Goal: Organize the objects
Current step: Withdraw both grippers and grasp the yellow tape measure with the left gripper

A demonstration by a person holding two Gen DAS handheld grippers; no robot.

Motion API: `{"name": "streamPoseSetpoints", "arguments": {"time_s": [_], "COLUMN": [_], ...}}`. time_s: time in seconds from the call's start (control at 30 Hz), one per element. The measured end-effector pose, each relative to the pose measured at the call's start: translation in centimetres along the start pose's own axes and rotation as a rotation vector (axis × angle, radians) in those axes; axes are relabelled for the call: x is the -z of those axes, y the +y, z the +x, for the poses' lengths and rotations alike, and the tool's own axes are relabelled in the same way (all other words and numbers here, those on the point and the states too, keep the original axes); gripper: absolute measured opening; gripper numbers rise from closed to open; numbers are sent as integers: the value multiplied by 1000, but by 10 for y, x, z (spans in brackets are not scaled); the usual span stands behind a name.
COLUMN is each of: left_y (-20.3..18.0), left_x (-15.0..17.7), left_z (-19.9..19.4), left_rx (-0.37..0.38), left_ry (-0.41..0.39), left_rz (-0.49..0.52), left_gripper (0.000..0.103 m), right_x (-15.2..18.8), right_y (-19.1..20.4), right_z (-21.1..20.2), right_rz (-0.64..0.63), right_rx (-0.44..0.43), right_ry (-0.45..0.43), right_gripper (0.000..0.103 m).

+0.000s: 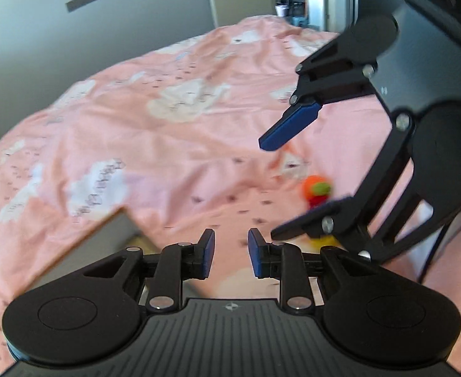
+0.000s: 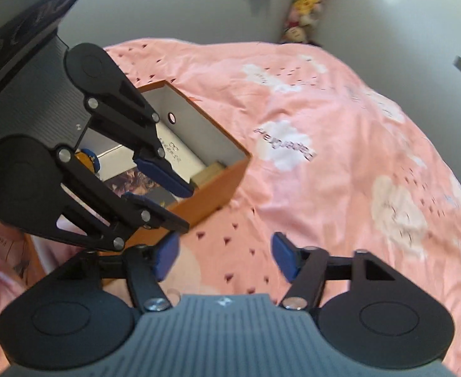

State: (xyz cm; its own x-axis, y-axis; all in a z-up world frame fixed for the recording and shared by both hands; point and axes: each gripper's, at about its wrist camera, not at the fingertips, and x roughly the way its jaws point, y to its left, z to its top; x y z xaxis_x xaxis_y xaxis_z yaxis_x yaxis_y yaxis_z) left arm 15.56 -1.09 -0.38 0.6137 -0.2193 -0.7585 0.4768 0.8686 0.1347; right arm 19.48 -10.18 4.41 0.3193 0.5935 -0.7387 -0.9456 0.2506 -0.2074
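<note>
Pink bedding printed with white clouds (image 1: 173, 100) covers the bed and fills both views, with grey walls behind and a row of plush toys (image 2: 302, 9) hanging in the far corner. On the bedding sits an open orange cardboard box (image 2: 221, 182) with a pale lining; inside it lie flat printed cards or booklets and a small round figure, half hidden.

Over the box's near corner hangs the left claw (image 1: 230, 253), its blue pads slightly apart with nothing between them. Beside it the right claw (image 2: 224, 256) stands spread wide and empty, its tips over bare bedding.

Just beyond the right claw's lower finger in the left wrist view lies a small toy (image 1: 316, 193), blurred, orange with green and red, and something yellow below it. It looks light and soft, likely plush, so a gentle pinch across its middle should hold; the quilt's give may let it sink or roll.
</note>
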Motion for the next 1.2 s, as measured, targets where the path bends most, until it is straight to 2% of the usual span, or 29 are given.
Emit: {"name": "streamPoseSetpoints", "arguments": {"time_s": [0.03, 0.07, 0.1, 0.17, 0.2, 0.23, 0.3, 0.33, 0.4, 0.5, 0.6, 0.67, 0.8, 0.87, 0.97, 1.13, 1.2], "left_y": [-12, -26, -35, -47, -50, -49, -50, -49, -50, -44, -36, -35, -40, -39, -36, -40, -43], "left_x": [-1, -3, -4, -4, -5, -5, -7, -7, -7, -3, 6, 11, 17, 22, 28, 35, 37], "left_z": [-5, -12, -7, 12, 24, 40, 57, 65, 74, 85, 100, 108, 125, 134, 139, 150, 154], "left_rx": [30, 58, 79, 95, 102, 114, 144, 157, 158, 140, 154, 158, 156, 153, 191, 236, 235], "left_ry": [5, 10, 21, 49, 63, 80, 100, 109, 119, 125, 157, 168, 219, 242, 244, 252, 263], "left_rz": [-3, -10, -13, -32, -54, -83, -154, -193, -267, -409, -581, -647, -689, -714, -765, -764, -758], "left_gripper": [30, 30, 30, 30, 30, 32, 40, 45, 47, 57, 60, 67, 71, 71, 73, 74, 71], "right_x": [12, 22, 38, 67, 82, 96, 116, 126, 140, 167, 178, 178, 179, 180, 185, 187, 189], "right_y": [-2, 18, 22, 18, 18, 20, 25, 26, 17, 7, 5, 4, -3, -10, -19, -16, -15], "right_z": [-10, -23, -5, -6, 22, 32, 21, 14, 22, 44, 49, 45, 63, 63, 60, 60, 59], "right_rz": [11, 25, 49, 104, 125, 137, 154, 174, 265, 386, 415, 419, 462, 501, 549, 539, 539], "right_rx": [16, 37, 62, 114, 142, 181, 247, 271, 282, 288, 310, 312, 314, 297, 275, 281, 281], "right_ry": [6, 24, 37, 61, 72, 81, 64, 52, 34, 15, 57, 67, 136, 146, 150, 159, 159], "right_gripper": [72, 70, 65, 50, 43, 40, 35, 27, 15, 13, 11, 11, 11, 11, 11, 11, 11]}}
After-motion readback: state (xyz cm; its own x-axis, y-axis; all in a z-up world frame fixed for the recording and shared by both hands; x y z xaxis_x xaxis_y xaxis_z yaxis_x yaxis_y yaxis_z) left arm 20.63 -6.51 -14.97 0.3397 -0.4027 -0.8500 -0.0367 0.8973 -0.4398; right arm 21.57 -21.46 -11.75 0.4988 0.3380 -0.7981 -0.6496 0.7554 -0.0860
